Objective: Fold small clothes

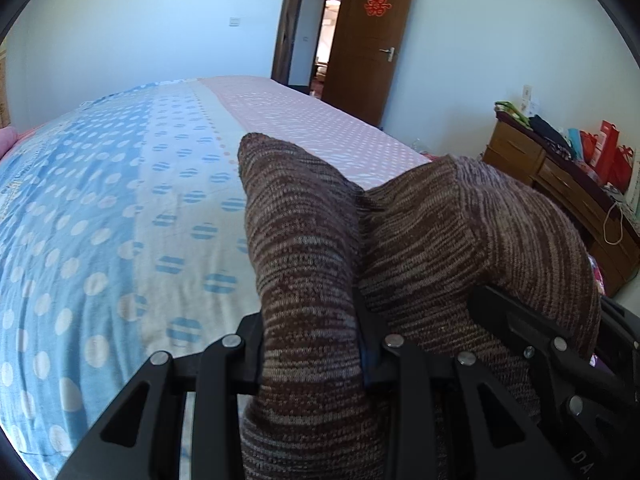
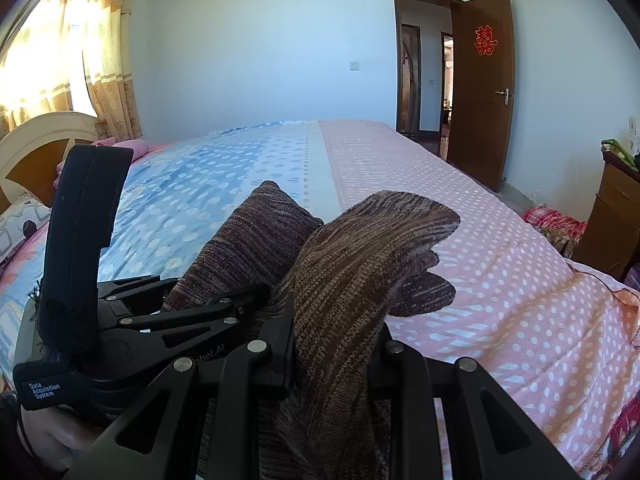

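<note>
both grippers, left (image 1: 312, 364) and right (image 2: 332, 364), are clamped on a brown knit sock (image 1: 304, 248) held up above the bed (image 1: 120, 200), side by side, likely so its two ends line up for a fold.

Bed (image 2: 460, 216), dotted blue-pink sheet (image 1: 120, 208), pillow (image 2: 18, 228)

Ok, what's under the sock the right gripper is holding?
Below the sock lies the bed, its pink dotted cover showing beside it. The right gripper is shut on the sock; the fabric drapes over its fingertips and hides the cover directly underneath.
</note>
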`<state>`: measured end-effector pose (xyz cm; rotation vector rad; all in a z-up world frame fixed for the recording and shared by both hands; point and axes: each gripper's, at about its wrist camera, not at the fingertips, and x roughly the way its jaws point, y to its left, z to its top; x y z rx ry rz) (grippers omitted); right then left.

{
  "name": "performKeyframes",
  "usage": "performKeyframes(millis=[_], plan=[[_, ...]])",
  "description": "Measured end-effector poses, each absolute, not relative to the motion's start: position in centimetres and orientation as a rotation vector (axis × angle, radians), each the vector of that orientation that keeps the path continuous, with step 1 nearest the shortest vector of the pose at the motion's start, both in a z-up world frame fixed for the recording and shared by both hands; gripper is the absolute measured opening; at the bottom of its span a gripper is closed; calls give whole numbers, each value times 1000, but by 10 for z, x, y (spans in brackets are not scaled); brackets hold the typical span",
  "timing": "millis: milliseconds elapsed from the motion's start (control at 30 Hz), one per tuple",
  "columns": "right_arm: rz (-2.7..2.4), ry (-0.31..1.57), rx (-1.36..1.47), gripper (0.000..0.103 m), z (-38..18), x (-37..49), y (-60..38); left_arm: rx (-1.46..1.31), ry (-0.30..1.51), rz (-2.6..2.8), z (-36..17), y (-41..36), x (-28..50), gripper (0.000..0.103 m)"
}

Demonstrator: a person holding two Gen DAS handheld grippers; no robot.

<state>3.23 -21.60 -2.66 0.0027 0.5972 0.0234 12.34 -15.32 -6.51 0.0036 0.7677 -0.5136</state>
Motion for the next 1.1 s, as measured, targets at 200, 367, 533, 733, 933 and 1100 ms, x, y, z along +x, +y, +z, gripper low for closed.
performKeyframes(millis=[200, 367, 533, 733, 933, 1100], plan=[[-27, 566, 7, 23, -16, 27, -237, 18, 750, -556, -60, -181, 117, 33], [-67, 548, -1, 23, -13, 24, -252, 10, 755, -591, -53, -202, 129, 33], [-106, 540, -9, 23, -11, 28, -273, 50, 743, -621, -52, -231, 136, 33], [-150, 525, -56, 23, -5, 47, -299, 62, 727, -644, -45, -260, 151, 33], [-202, 527, -98, 23, -11, 79, -329, 62, 709, -647, -49, -289, 174, 33], [-254, 583, -155, 22, -32, 118, -346, 65, 719, -625, -70, -314, 199, 33]])
